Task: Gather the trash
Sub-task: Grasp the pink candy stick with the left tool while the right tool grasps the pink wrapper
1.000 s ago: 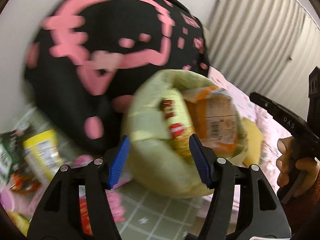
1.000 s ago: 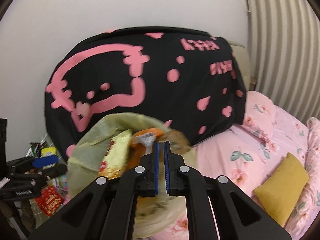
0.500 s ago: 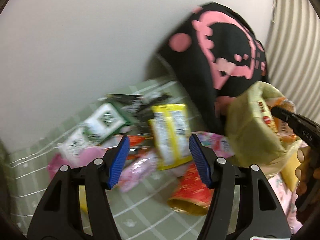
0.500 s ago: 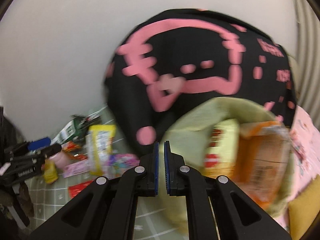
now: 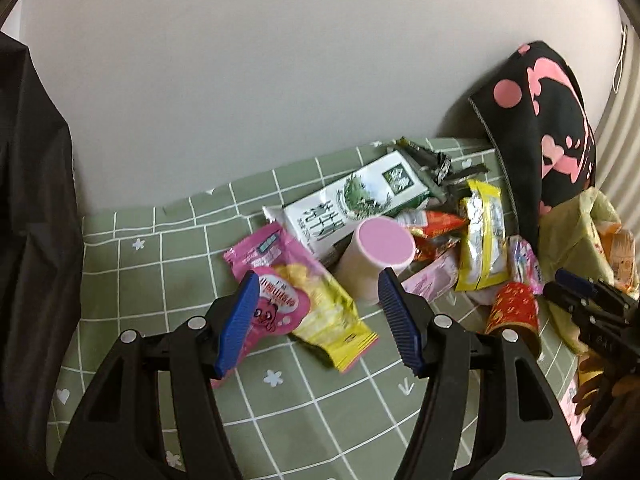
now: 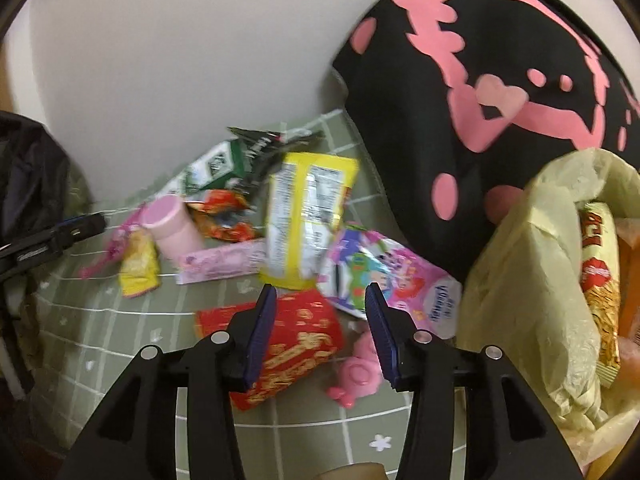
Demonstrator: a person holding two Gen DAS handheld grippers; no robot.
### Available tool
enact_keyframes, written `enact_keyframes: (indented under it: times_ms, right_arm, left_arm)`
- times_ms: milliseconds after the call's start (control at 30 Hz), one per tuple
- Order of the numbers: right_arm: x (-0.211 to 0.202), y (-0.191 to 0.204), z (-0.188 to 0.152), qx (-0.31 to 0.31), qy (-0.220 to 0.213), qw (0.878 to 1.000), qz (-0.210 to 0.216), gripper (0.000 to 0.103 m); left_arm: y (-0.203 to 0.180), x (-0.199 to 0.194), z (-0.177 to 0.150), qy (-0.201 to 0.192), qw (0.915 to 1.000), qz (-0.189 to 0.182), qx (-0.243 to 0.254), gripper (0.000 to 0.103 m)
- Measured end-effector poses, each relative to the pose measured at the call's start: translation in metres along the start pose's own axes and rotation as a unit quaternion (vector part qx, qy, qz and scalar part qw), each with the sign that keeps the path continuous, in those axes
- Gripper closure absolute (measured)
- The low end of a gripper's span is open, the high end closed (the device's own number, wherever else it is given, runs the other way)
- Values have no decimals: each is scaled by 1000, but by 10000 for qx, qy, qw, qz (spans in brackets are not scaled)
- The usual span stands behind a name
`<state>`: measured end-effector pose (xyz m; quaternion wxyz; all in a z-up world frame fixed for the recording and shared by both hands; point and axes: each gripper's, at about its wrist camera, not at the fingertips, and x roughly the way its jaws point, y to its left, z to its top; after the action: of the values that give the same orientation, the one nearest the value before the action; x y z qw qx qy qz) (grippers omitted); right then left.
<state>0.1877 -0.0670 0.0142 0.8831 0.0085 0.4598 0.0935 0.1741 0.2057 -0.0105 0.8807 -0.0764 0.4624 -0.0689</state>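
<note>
Both grippers hovered over snack wrappers strewn on the green checked cloth [image 5: 160, 280]. The left gripper [image 5: 316, 316] stood spread and empty above a pink-and-yellow foil packet [image 5: 304, 300]; the right gripper [image 6: 320, 320] was opening over a red-and-gold paper cup [image 6: 296, 336]. Slick, overlapping foil could slip or drag neighbours along.

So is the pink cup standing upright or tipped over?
Tipped over. The pink cup lies on its side on the green checked cloth, its flat round end facing the left wrist camera; the right wrist view shows it lying too.
</note>
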Motion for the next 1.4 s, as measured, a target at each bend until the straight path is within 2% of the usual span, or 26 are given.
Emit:
enact_keyframes:
  times_ms: [133, 333, 433, 600, 800, 867, 900, 933, 1033, 1167, 1400]
  right_arm:
    - [10, -14, 8, 221, -1, 9997, -70, 59]
    - [9, -34, 31, 25, 96, 9999, 66, 59]
    - [17, -34, 39, -350, 224, 9989, 230, 59]
    - [50, -23, 41, -900, 545, 9944, -17, 59]
    - [85, -19, 32, -850, 946, 9918, -150, 59]
    - [85, -19, 29, -787, 864, 9930, -192, 65]
    - [85, -20, 28, -728, 886, 9932, -187, 74]
    - [83, -21, 27, -680, 865, 9938, -154, 78]
    - [77, -18, 27, -504, 868, 9949, 125, 86]
    - [66, 0, 24, -658, 807, 9938, 401, 92]
    - [34, -2, 28, -551, 451, 9965, 444, 94]
  left_arm:
    - [1, 2, -5, 74, 9999, -63, 25, 45]
    - [4, 4, -8, 120, 9997, -217, -25, 45]
    - [2, 8, -8, 142, 9994, -300, -57, 45]
    - [5, 12, -5, 153, 9994, -303, -108, 45]
    - [20, 13, -6, 185, 9993, -169, -271, 45]
    - [24, 14, -7, 199, 9991, -144, -343, 45]
    - [26, 14, -7, 203, 9990, -143, -373, 45]
    - [26, 15, -7, 207, 9989, -146, -385, 45]
    - [28, 16, -6, 221, 9988, -172, -399, 45]
    - [31, 17, -6, 225, 9987, -162, -432, 45]
    - [32, 16, -7, 191, 9989, -143, -395, 45]
